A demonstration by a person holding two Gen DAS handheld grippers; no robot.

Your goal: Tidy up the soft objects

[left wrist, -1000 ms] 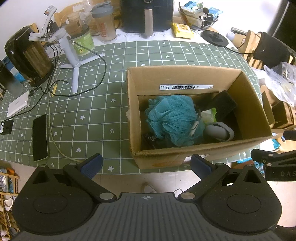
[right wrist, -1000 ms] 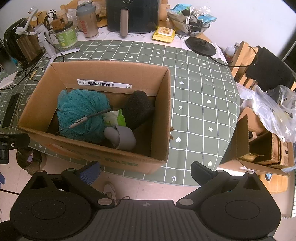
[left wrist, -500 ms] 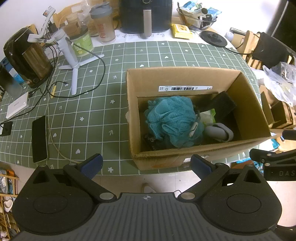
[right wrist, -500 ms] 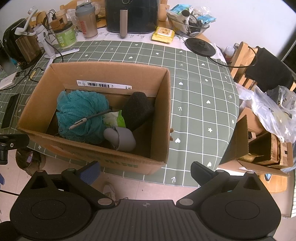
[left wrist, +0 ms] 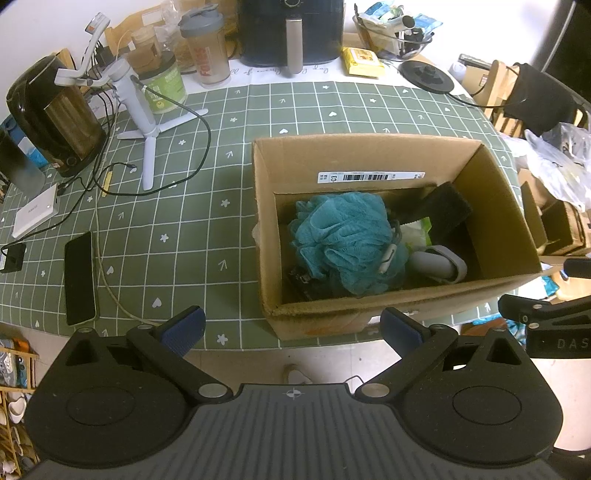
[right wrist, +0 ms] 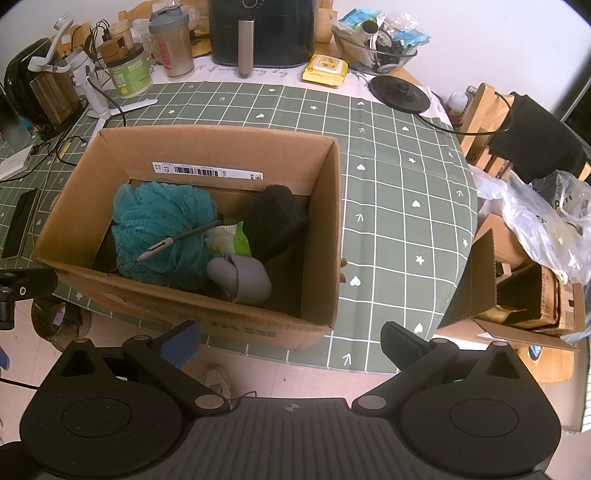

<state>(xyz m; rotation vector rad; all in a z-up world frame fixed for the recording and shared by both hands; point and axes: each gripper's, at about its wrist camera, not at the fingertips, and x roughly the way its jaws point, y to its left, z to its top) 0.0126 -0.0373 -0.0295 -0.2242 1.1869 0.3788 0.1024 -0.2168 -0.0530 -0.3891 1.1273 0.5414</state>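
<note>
A table (left wrist: 303, 110) in a green checked cloth is carrying a cardboard box (left wrist: 369, 155), a phone (left wrist: 78, 277), a kettle (left wrist: 48, 114) and what is possibly an air fryer (left wrist: 291, 29).

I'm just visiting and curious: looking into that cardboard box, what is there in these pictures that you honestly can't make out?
- Bottom of the cardboard box: both views, covered by the teal bath pouf and the box's near wall.
- Dark item under the pouf: left wrist view, mostly buried, so I can't tell what it is.
- Green-and-white packet: right wrist view, half hidden by the black sponge and grey object.
- Barcode label text: too small to read.
</note>
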